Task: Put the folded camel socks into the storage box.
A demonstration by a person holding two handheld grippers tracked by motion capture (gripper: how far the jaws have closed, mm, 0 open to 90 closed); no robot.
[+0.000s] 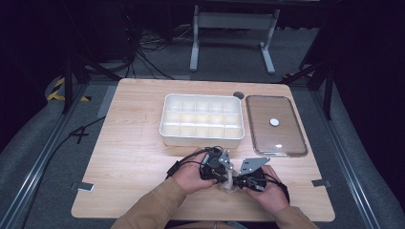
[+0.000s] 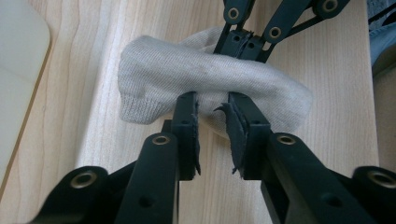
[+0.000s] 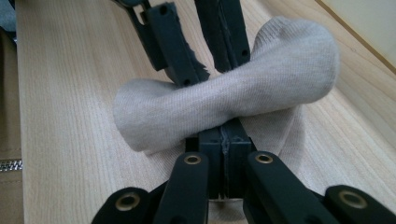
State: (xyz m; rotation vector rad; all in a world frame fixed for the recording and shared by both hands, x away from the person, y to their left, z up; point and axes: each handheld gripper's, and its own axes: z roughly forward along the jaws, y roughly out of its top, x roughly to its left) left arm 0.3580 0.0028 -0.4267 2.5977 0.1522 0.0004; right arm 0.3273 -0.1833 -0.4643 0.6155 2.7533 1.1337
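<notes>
A pale beige sock [image 1: 230,185] lies bunched on the wooden table near its front edge, between my two grippers. In the right gripper view the sock [image 3: 261,79] is pinched at its middle, and my right gripper [image 3: 224,135] is shut on it. In the left gripper view the sock [image 2: 187,74] lies across the jaw tips. My left gripper [image 2: 212,112] is open, its jaws a little apart at the sock's near edge. The right gripper [image 2: 243,44] grips the sock's far side, facing the left one. The left gripper [image 1: 220,172] and the right gripper [image 1: 239,182] meet at the sock.
A white compartment tray [image 1: 165,129] stands at the table's middle. To its right lies a clear lid [image 1: 286,138] with a white knob. A tray corner [image 2: 18,70] sits close to the sock. Bare wood extends to the left and right of the hands.
</notes>
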